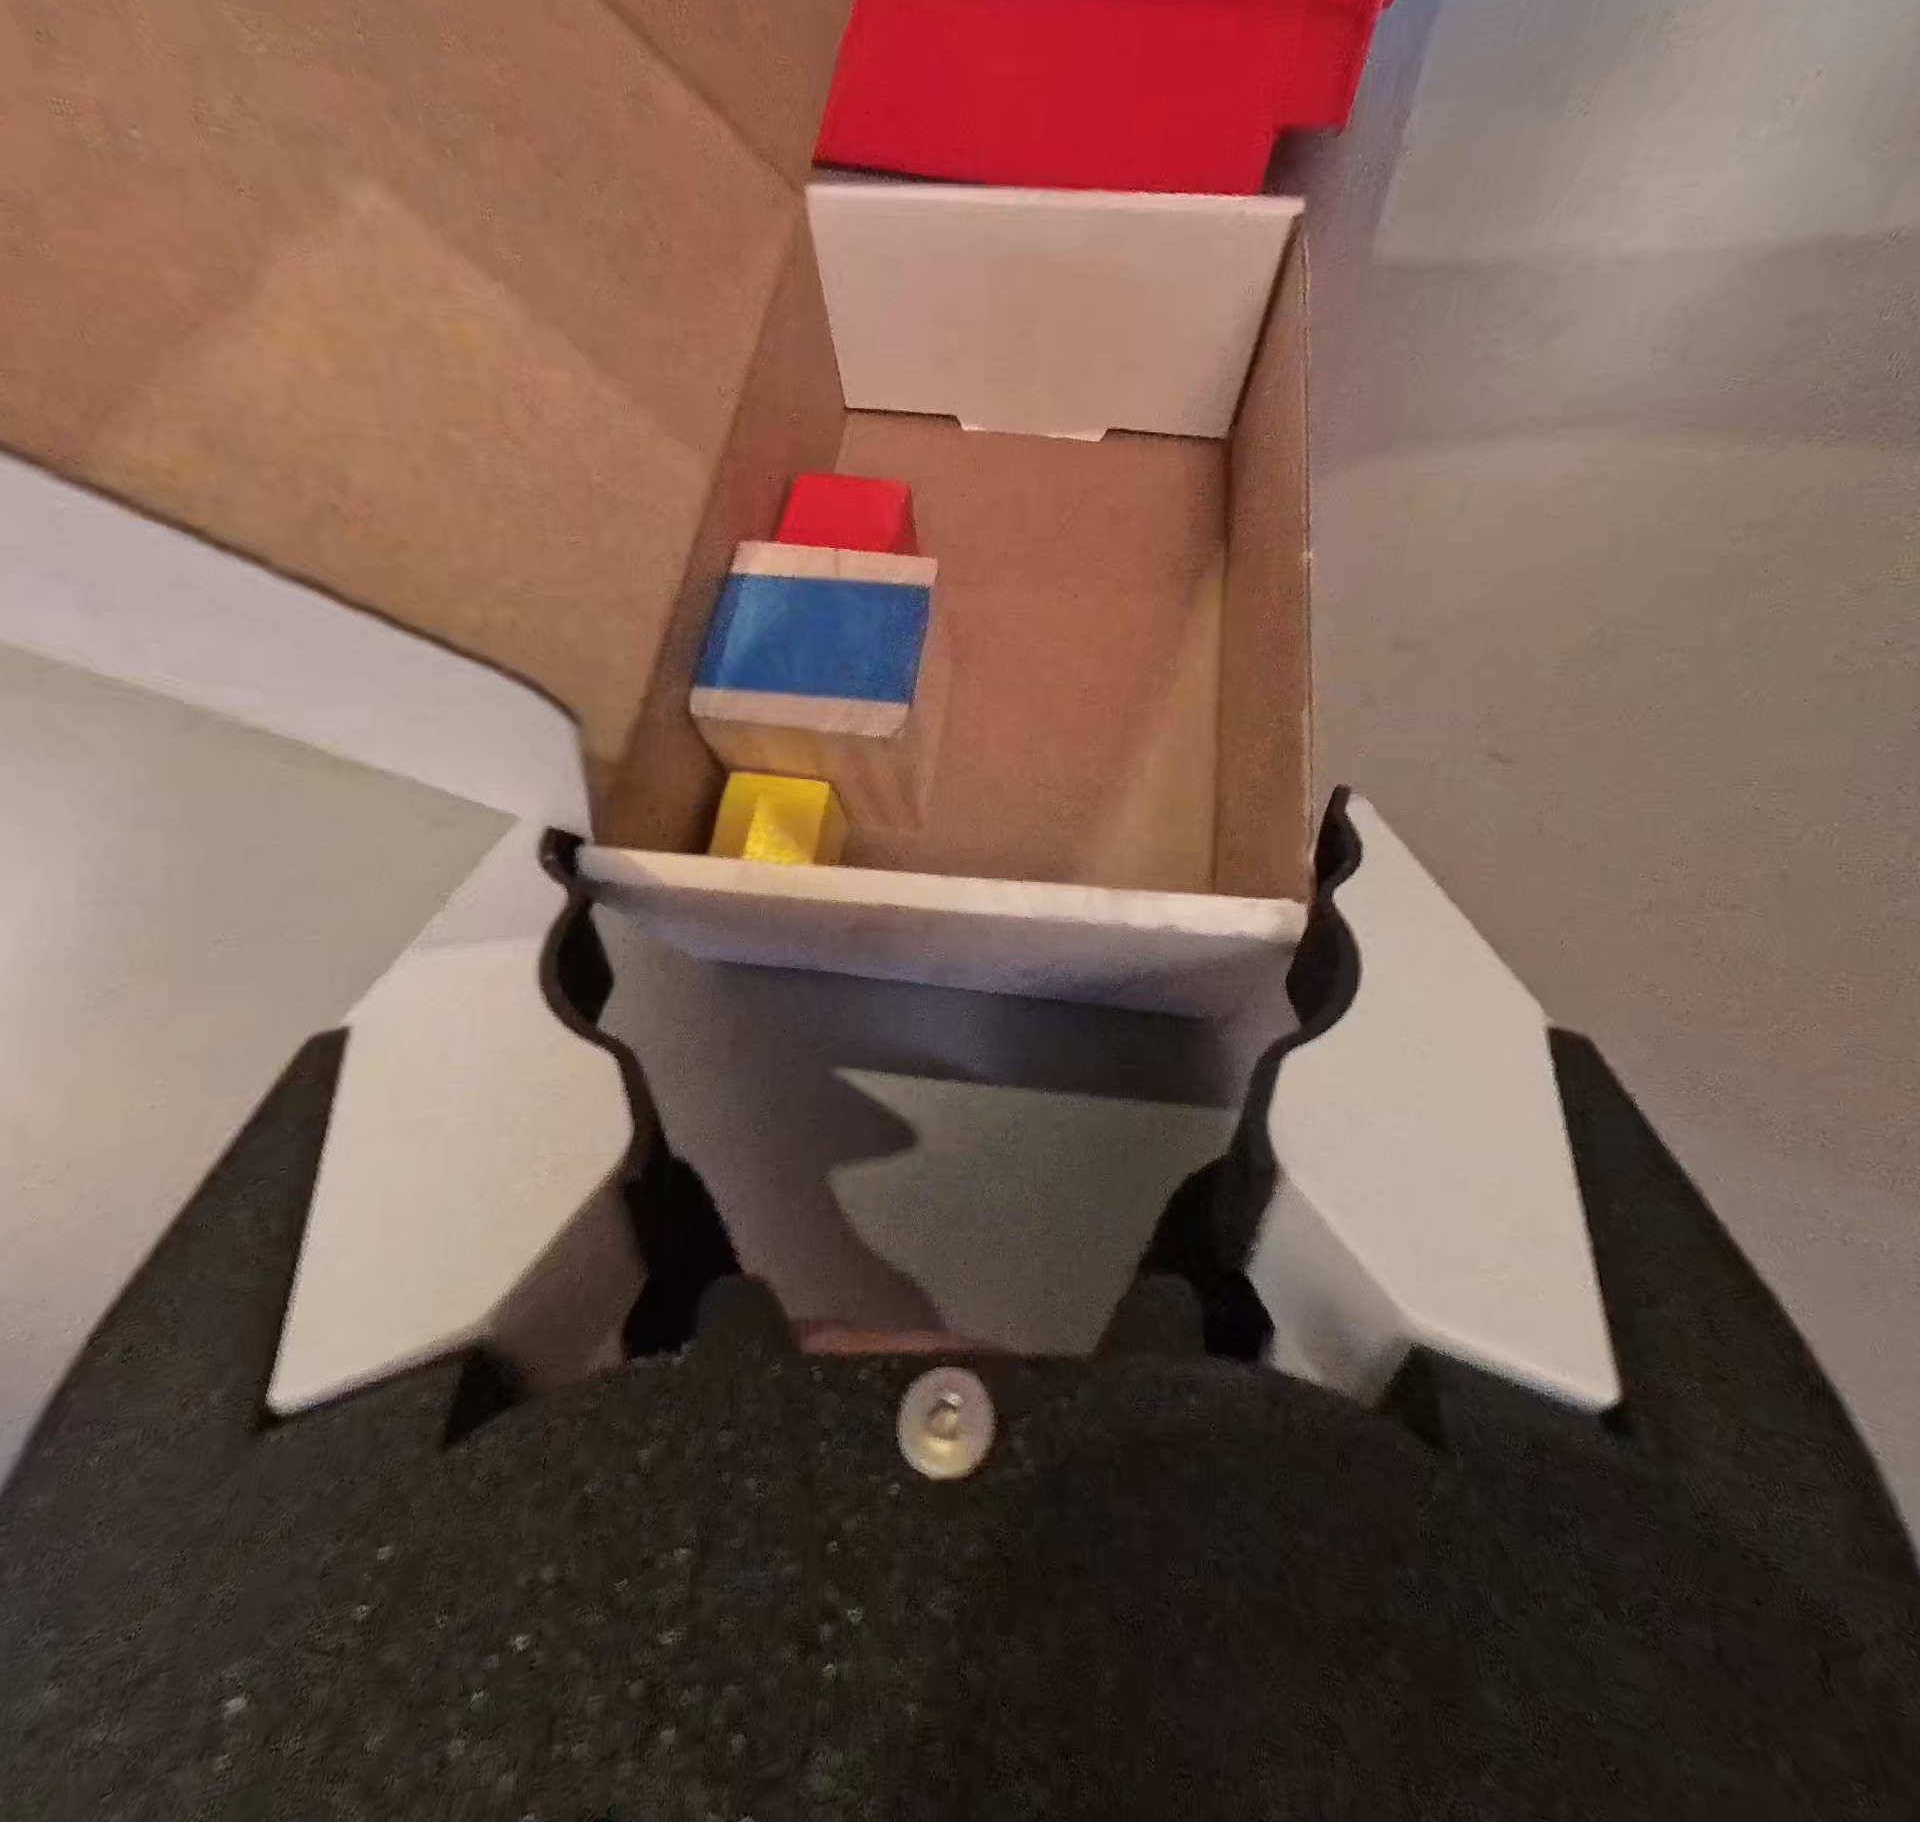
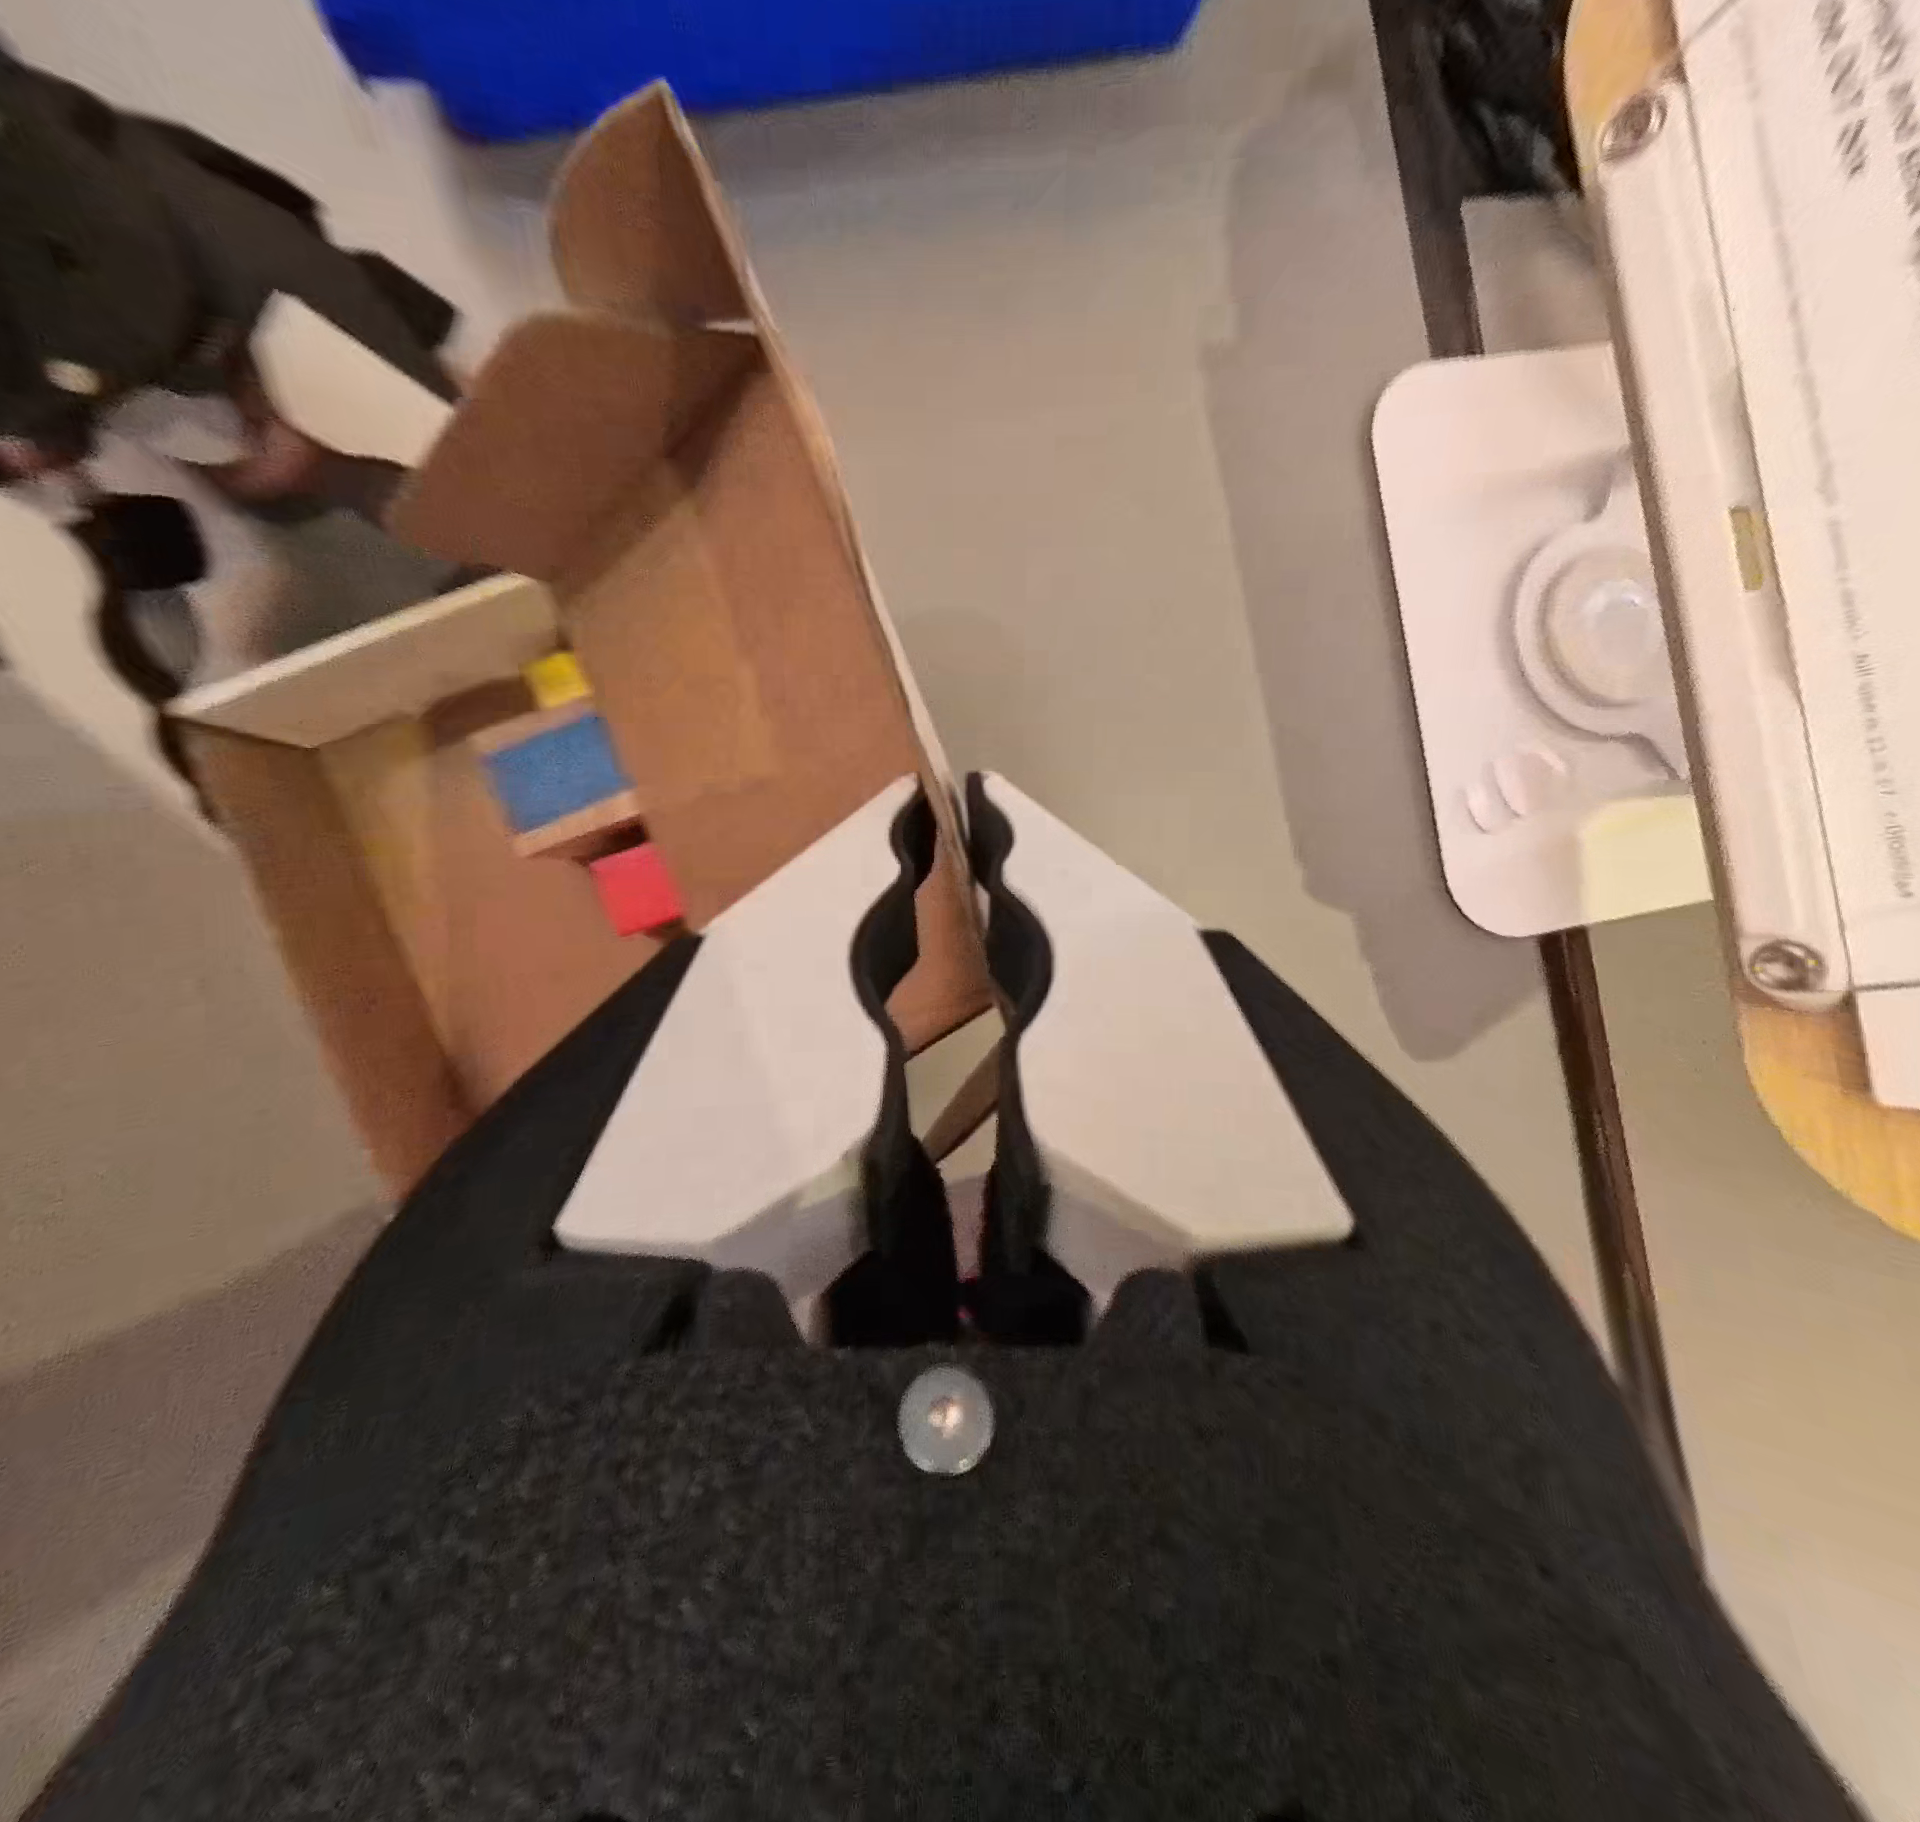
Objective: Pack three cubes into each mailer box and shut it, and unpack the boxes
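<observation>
Your left tool [image 1: 945,879] spans wide across the near end wall of the mailer box [image 1: 1262,629], tips at both corners. Your right tool [image 2: 951,816] pinches the raised lid [image 2: 717,442] edge. Yellow cube [image 1: 774,816], blue cube [image 1: 816,645], red cube [image 1: 847,515] line the left wall; floor right of them bare. Red box [image 1: 1081,58] beyond on bench [image 1: 1621,525].
</observation>
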Motion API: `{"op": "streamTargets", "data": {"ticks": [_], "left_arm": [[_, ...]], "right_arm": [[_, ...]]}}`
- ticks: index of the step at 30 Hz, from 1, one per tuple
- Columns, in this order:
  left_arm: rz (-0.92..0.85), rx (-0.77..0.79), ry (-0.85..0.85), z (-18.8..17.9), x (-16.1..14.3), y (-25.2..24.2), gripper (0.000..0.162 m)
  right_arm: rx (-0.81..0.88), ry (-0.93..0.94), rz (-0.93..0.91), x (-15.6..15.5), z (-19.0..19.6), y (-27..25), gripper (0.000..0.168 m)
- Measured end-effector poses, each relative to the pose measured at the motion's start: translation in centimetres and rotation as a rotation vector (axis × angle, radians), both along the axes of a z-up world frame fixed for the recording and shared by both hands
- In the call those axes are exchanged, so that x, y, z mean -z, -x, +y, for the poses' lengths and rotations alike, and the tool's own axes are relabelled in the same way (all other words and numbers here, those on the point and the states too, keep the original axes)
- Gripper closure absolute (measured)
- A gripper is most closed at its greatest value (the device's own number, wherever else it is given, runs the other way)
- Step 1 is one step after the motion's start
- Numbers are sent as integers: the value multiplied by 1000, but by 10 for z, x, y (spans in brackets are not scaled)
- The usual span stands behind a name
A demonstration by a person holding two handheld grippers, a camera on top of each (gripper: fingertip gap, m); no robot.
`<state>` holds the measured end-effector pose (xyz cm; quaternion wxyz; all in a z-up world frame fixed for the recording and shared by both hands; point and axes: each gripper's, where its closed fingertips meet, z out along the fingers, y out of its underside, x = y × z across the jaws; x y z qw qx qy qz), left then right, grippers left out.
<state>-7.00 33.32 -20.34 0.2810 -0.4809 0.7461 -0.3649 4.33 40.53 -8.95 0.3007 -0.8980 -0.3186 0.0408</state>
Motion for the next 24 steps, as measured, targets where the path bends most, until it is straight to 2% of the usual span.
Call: {"op": "streamTargets", "data": {"ticks": [2,5,8,9,11,12,14,15,17,18,20,22,24], "left_arm": [[4,-1,14,0,1,1,30],[15,-6,26,0,1,2,30],[23,-35,41,1,1,2,30],[24,-57,45,2,1,1,30],[22,-118,41,5,1,-1,30],[19,-157,40,8,1,-3,30],[12,-242,27,16,1,-7,30],[10,-286,20,19,2,-8,30],[8,-361,18,25,2,-10,30],[10,-389,24,25,2,-11,30],[8,-417,21,26,2,-13,30],[7,-420,19,26,2,-12,30],[9,-419,28,26,2,-12,30]], "right_arm": [[8,75,-72,31,19,-13,163],[-1,254,-117,73,27,-22,163],[-20,335,-154,84,29,-20,163],[14,323,-163,80,34,-22,153],[169,288,-154,51,42,-31,132],[251,263,-83,29,42,-28,122],[402,93,58,-21,39,-17,102],[467,-1,99,-40,30,-11,103],[586,-86,156,-50,-3,6,100],[643,-96,189,-42,-18,17,100],[667,-21,272,-5,-36,52,101],[659,65,268,39,-38,76,101],[640,114,261,66,-31,91,105]]}}
